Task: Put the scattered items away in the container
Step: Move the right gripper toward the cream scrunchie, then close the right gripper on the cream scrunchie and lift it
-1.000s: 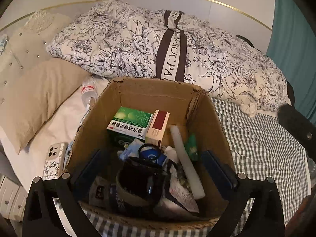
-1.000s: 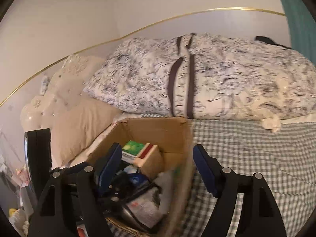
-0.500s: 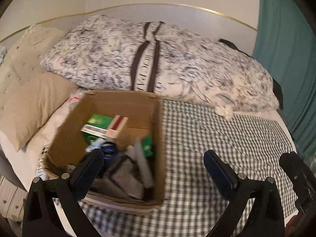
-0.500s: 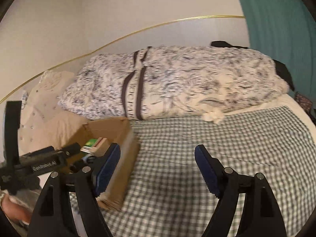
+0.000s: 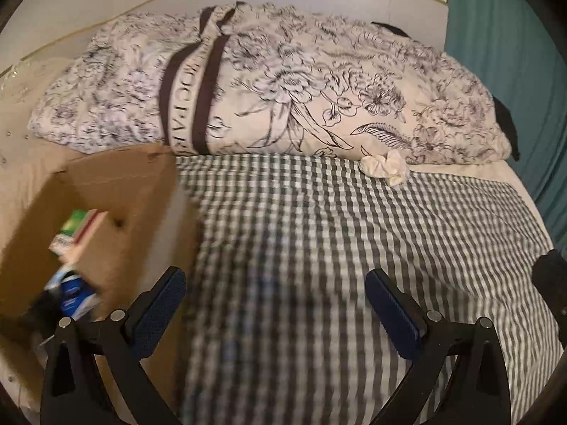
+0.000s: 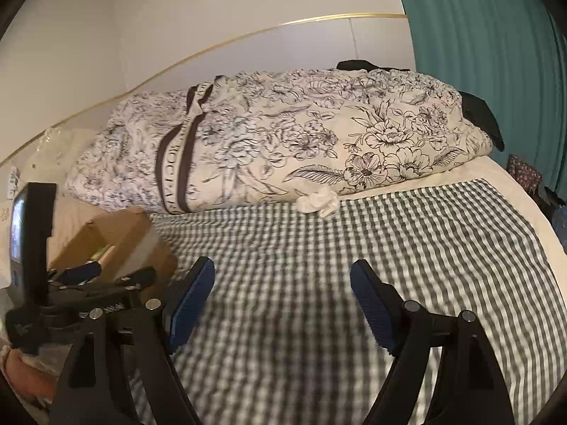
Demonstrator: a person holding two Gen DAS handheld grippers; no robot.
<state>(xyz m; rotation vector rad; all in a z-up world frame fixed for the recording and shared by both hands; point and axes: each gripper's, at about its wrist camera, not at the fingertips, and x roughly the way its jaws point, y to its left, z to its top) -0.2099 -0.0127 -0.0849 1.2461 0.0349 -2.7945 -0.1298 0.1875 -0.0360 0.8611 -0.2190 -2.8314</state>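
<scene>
The cardboard box [image 5: 134,191] stands on the bed at the left and holds a green and a red carton [image 5: 76,228] and other items. It also shows in the right wrist view [image 6: 138,237]. A white scrunchie [image 5: 384,166] lies on the checked blanket by the duvet, also in the right wrist view [image 6: 319,203]. My left gripper [image 5: 274,304] is open and empty, over the blanket to the right of the box. My right gripper [image 6: 281,297] is open and empty above the blanket. The left gripper's body [image 6: 88,283] shows at the left of the right wrist view.
A rolled floral duvet [image 5: 283,92] lies along the wall behind the checked blanket [image 5: 354,248]. Beige pillows [image 6: 53,152] sit at the far left. A teal curtain [image 6: 478,53] hangs at the right. Dark clothing [image 6: 478,109] lies at the duvet's right end.
Both grippers have swung right, away from above the box, and now face the open blanket and the scrunchie. Both stay open and empty.
</scene>
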